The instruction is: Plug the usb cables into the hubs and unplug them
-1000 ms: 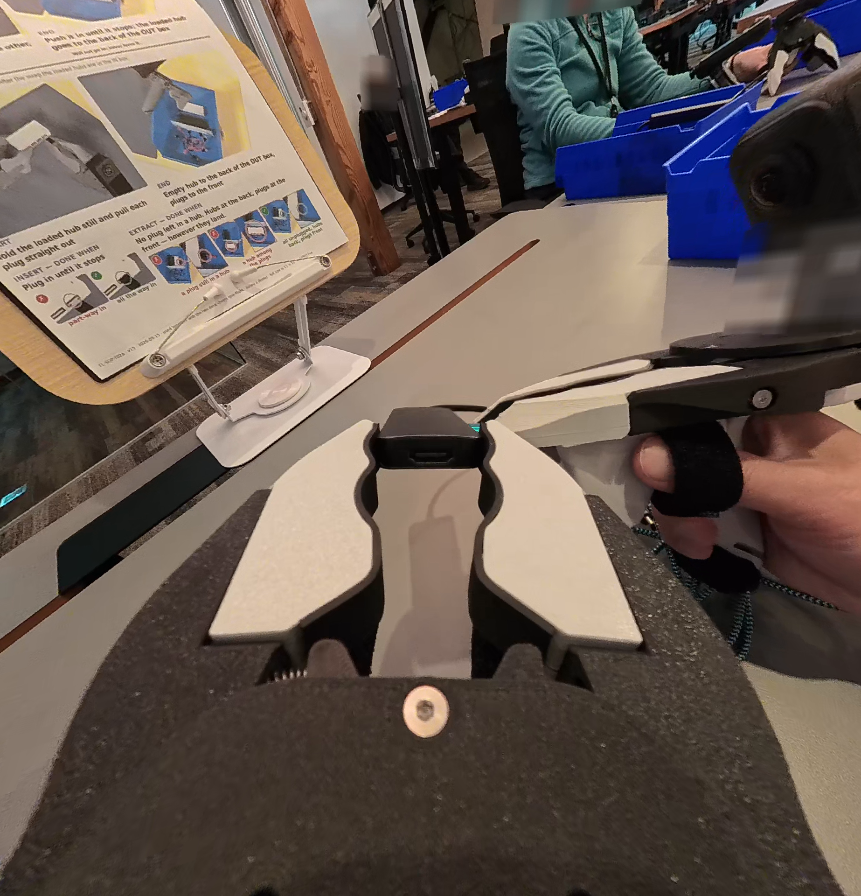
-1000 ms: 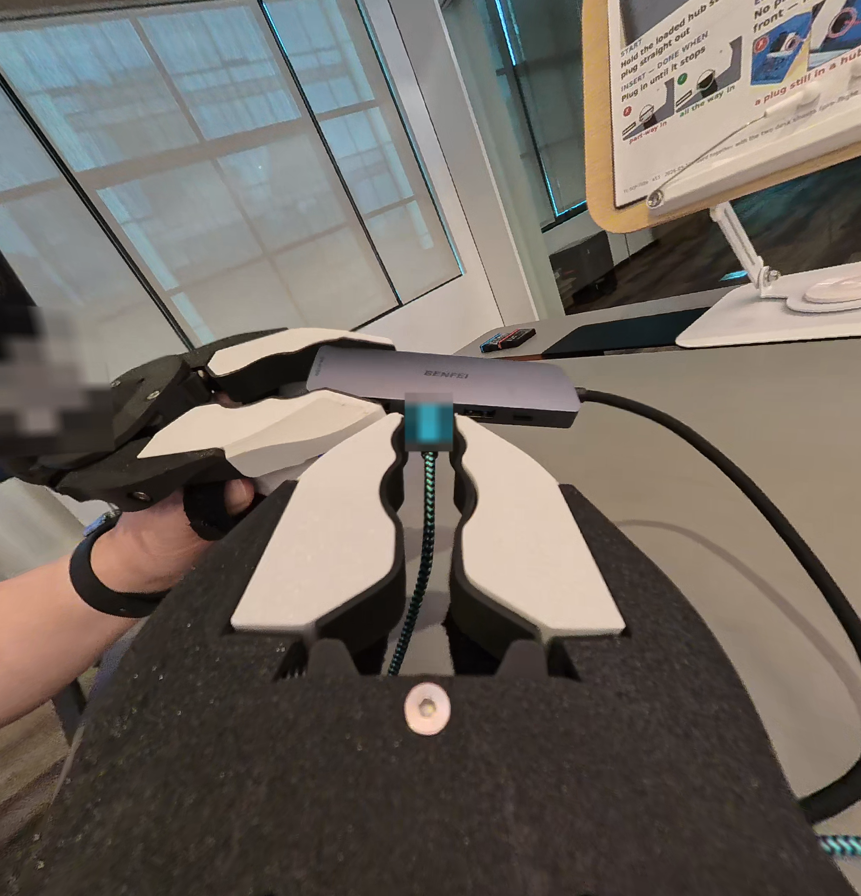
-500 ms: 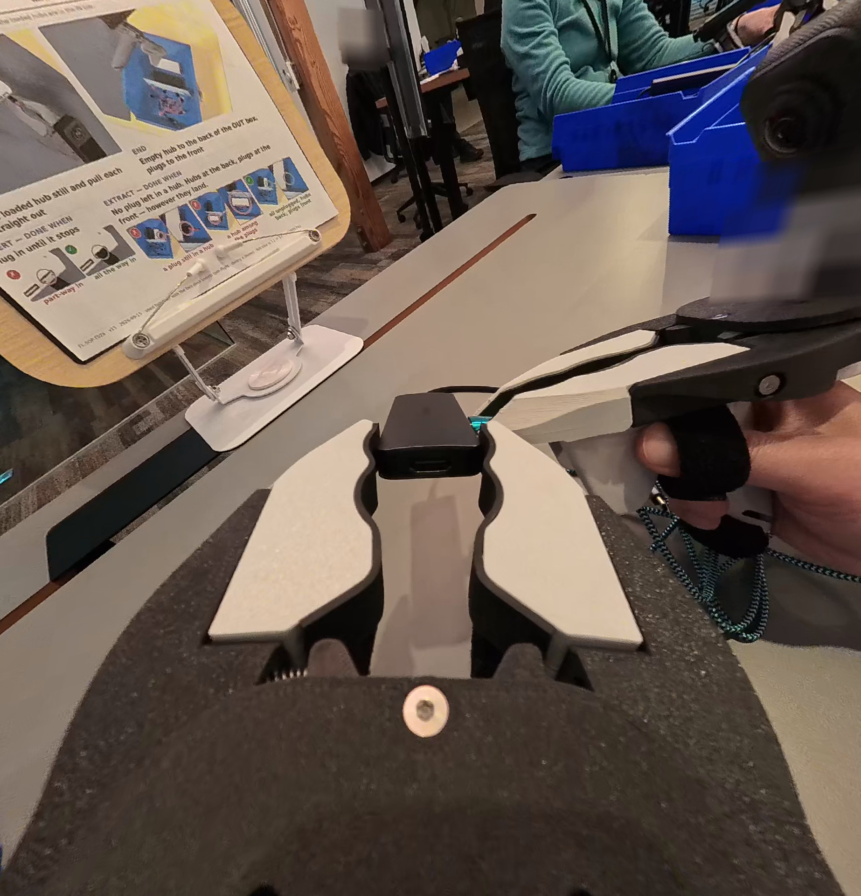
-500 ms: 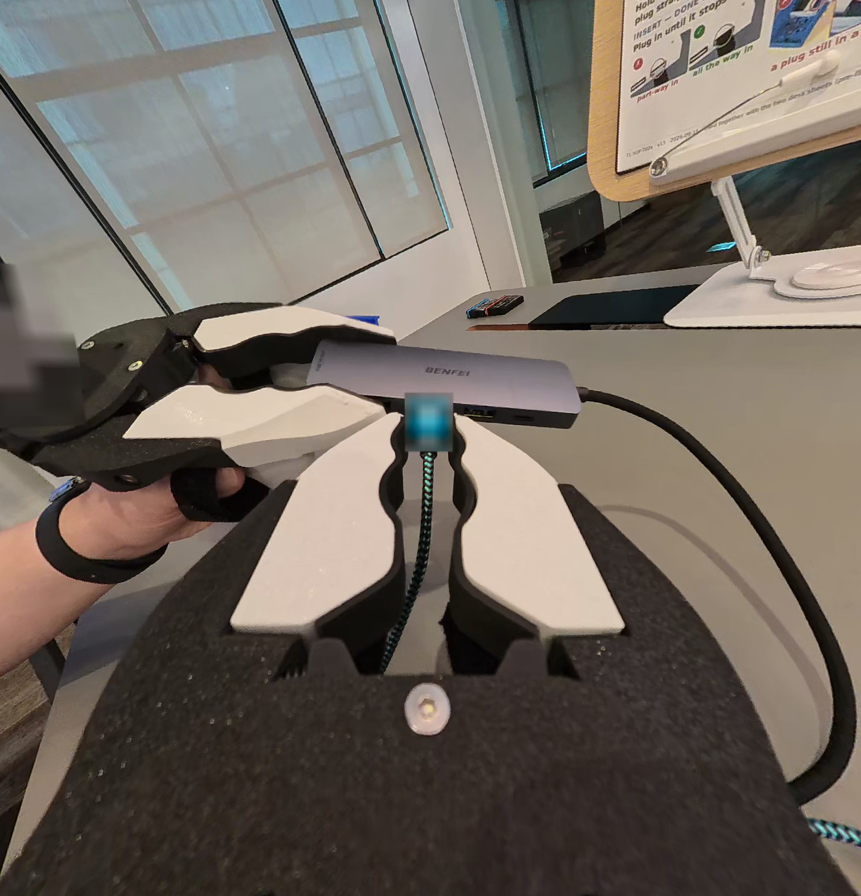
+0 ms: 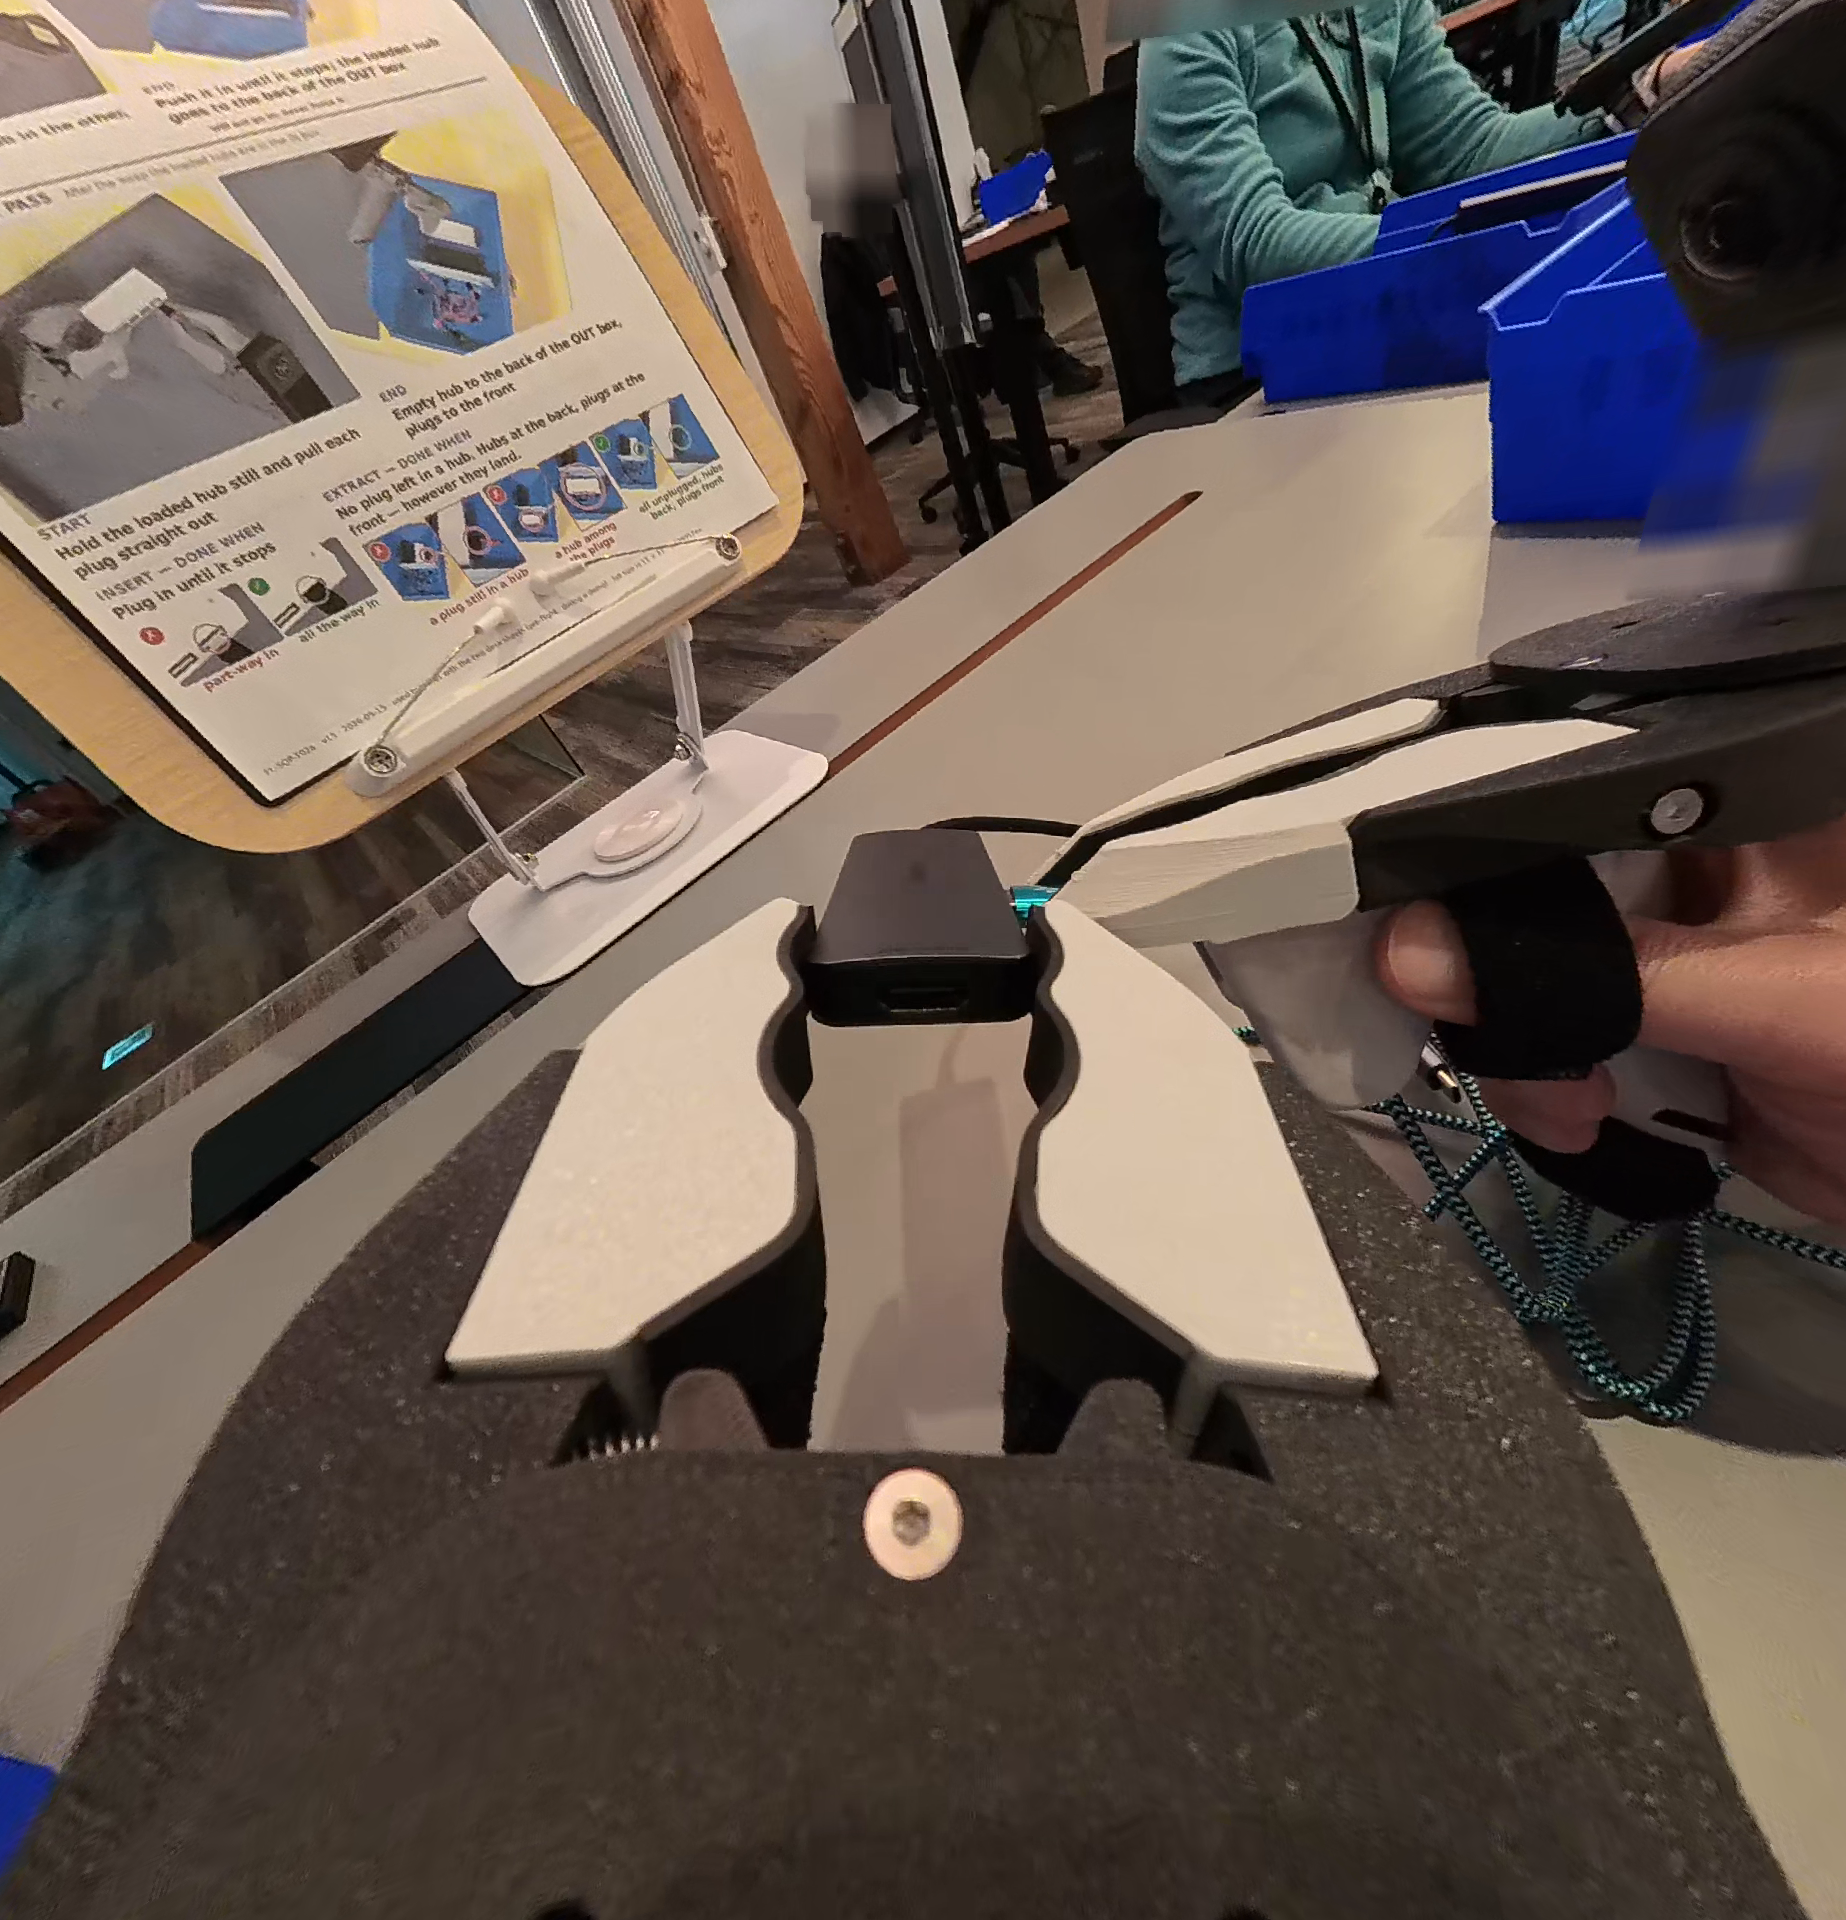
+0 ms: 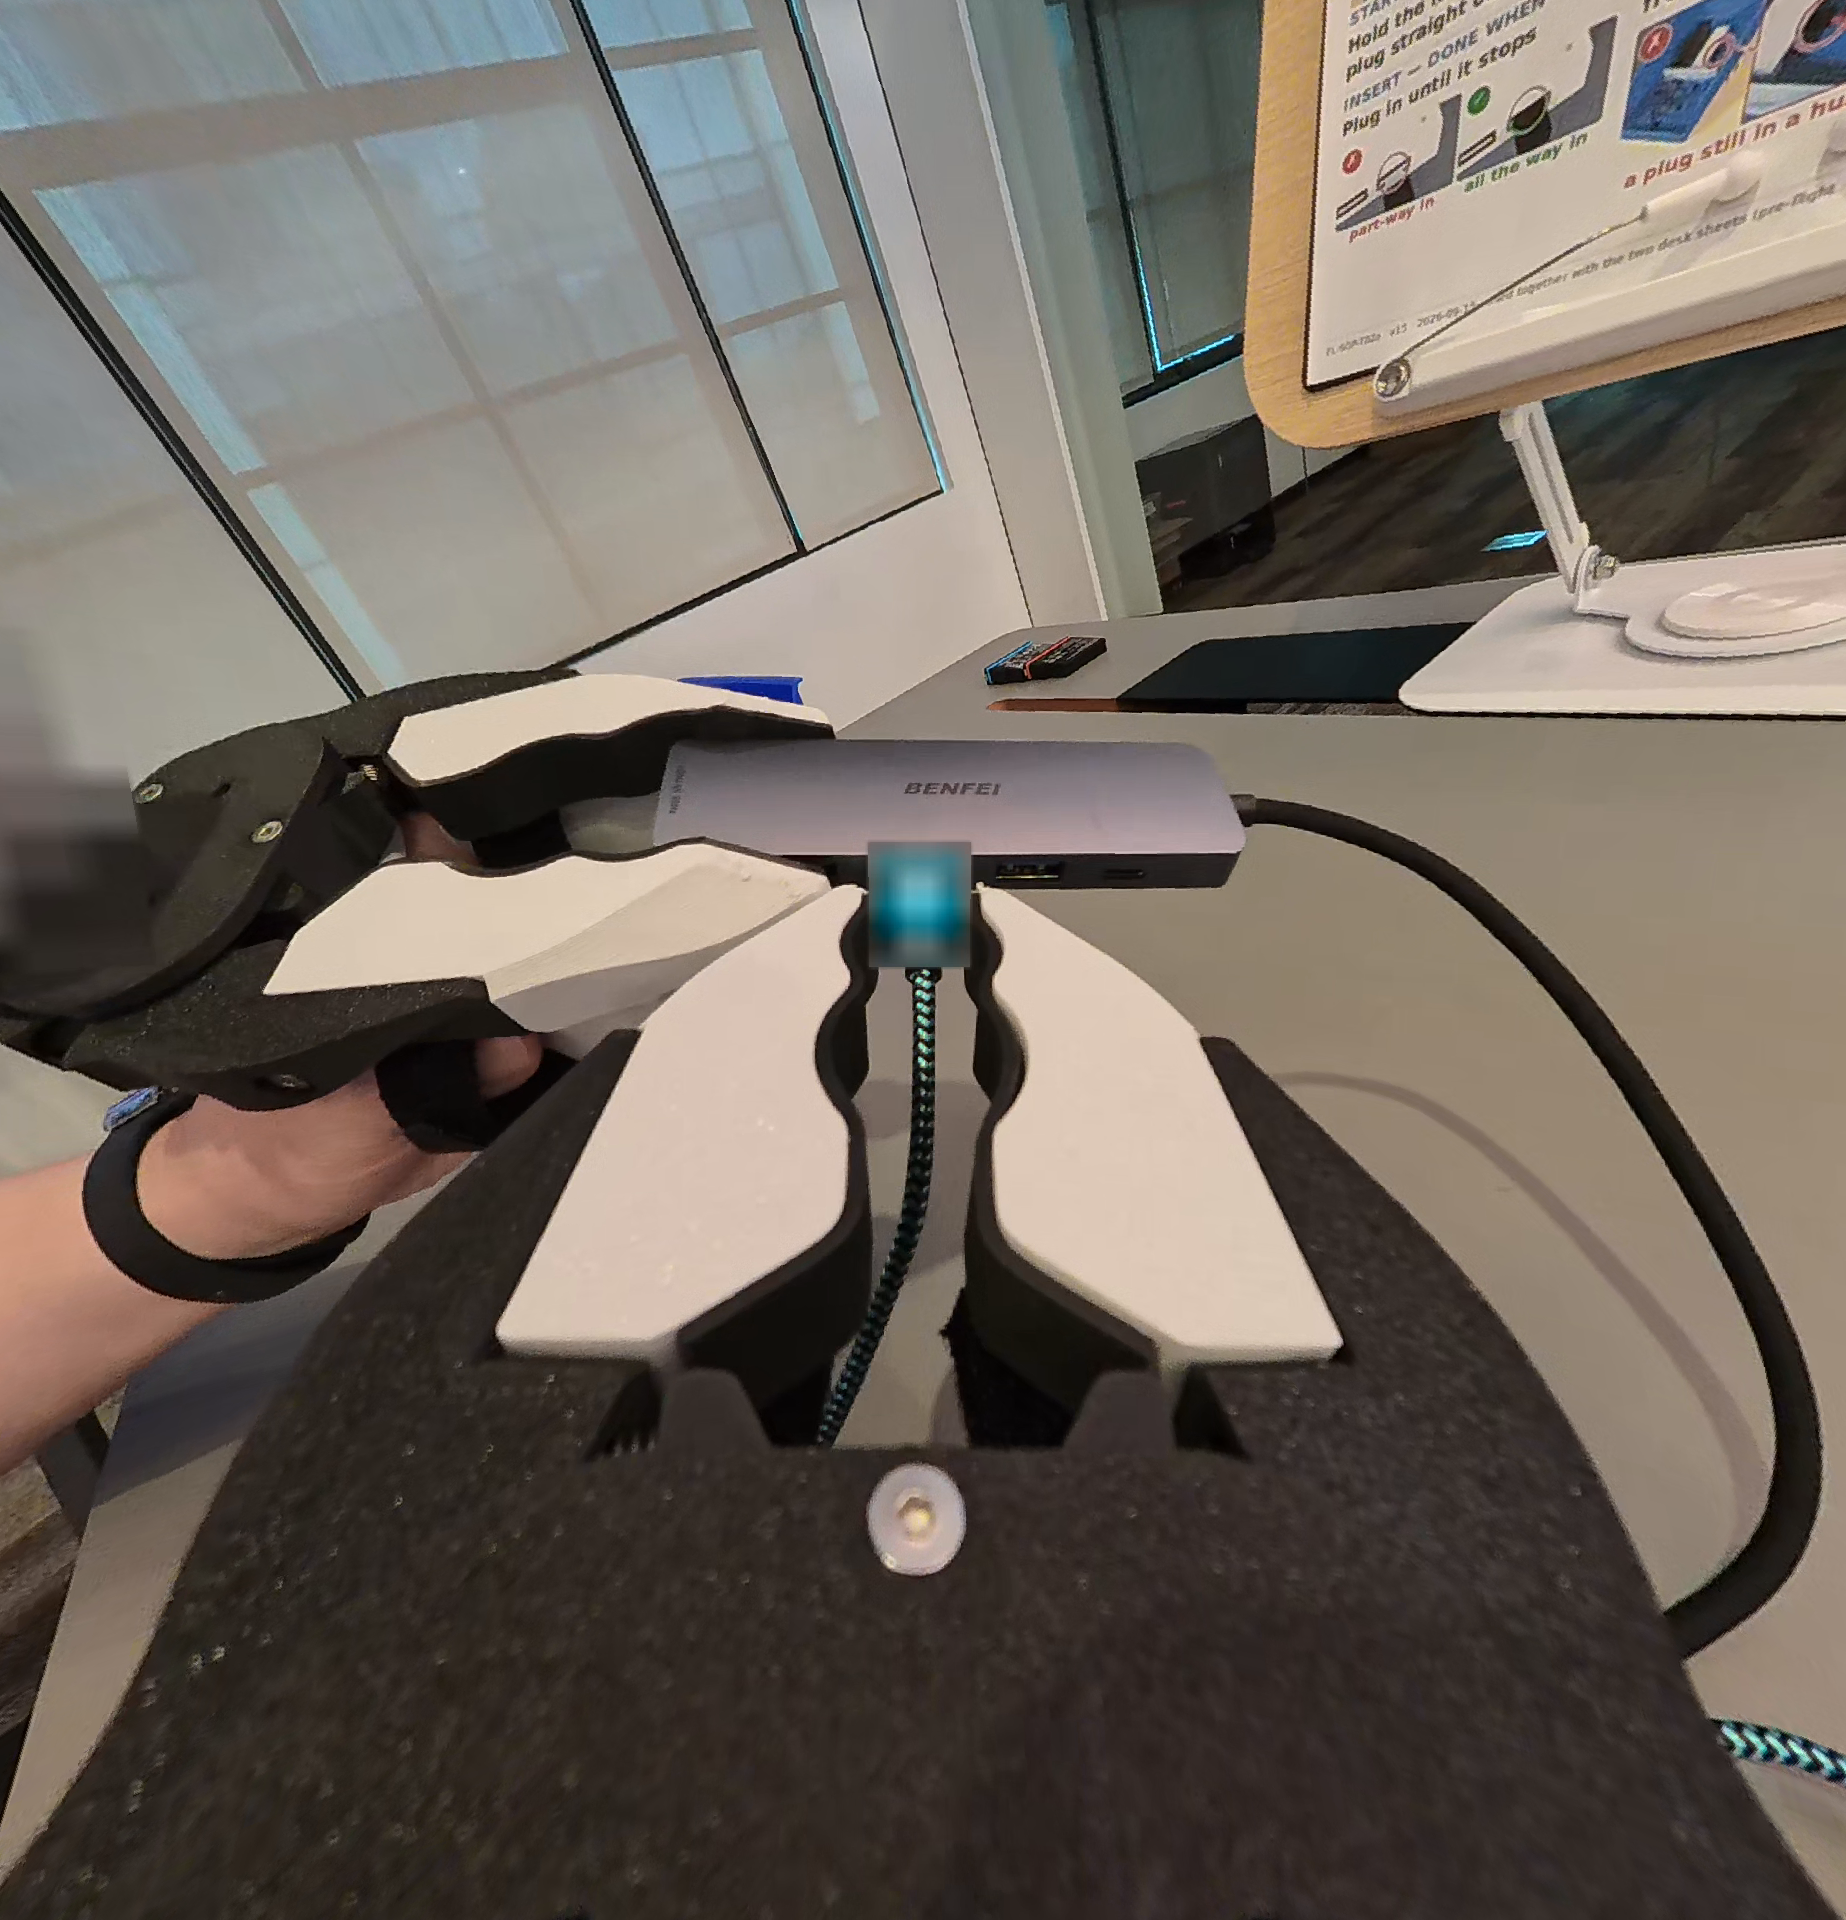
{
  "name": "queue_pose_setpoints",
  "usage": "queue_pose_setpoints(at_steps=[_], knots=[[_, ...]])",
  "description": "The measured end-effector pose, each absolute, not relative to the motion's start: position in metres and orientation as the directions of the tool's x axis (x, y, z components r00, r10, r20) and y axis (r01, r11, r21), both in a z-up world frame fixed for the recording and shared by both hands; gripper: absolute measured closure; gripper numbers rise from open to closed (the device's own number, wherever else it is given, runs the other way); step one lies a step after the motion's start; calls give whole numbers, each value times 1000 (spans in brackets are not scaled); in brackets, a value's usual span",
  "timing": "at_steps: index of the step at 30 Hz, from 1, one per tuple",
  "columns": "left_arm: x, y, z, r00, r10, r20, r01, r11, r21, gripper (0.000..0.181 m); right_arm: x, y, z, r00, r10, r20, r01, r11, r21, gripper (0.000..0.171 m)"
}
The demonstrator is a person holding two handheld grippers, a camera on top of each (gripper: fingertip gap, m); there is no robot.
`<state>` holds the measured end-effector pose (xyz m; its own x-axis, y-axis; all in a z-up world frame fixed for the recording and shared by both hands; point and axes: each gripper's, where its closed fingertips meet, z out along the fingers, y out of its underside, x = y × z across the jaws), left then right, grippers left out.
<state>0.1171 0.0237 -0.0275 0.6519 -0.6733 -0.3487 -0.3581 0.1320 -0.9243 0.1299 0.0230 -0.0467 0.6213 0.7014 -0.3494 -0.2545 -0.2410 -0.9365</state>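
My left gripper point(image 5: 914, 961) is shut on the end of a grey USB hub point(image 5: 914, 914) and holds it above the grey table. In the right wrist view the hub point(image 6: 960, 805) lies flat, with the left gripper point(image 6: 794, 800) clamped on its left end. My right gripper point(image 6: 919, 925) is shut on a teal USB plug point(image 6: 919, 904) whose tip sits at a port on the hub's near side. The plug's braided teal-black cable point(image 6: 903, 1216) runs back between my fingers. The right gripper point(image 5: 1064, 873) also shows in the left wrist view, beside the hub.
The hub's thick black cable point(image 6: 1646, 1143) loops over the table to the right. An instruction board on a white stand point(image 5: 628, 842) stands at the table's far edge. Blue bins point(image 5: 1584, 395) stand at the far right. Loose braided cable point(image 5: 1584, 1278) hangs under the right hand. A person sits behind. The tips of both grippers are at nearly the same place.
Both grippers have kept their grip and shifted slightly together. The hub's top now shows more in the left wrist view. The plug stays at the hub's port.
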Motion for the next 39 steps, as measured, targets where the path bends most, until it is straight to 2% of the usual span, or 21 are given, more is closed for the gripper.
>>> queue_pose_setpoints(at_steps=[31,33,36,39], knots=[[122,23,-31,655,-685,-319,-333,117,-936,143,137,20,-50,663,679,-317,-205,-243,-948,156],[110,34,-27,703,-626,-338,-344,116,-932,143,140,18,-52,673,674,-305,-195,-236,-952,156],[90,44,-12,730,-662,-168,-191,38,-981,143,148,14,-51,663,676,-320,-220,-232,-947,156],[77,48,-11,740,-628,-242,-258,67,-964,143,154,14,-51,667,673,-320,-220,-233,-947,156]])
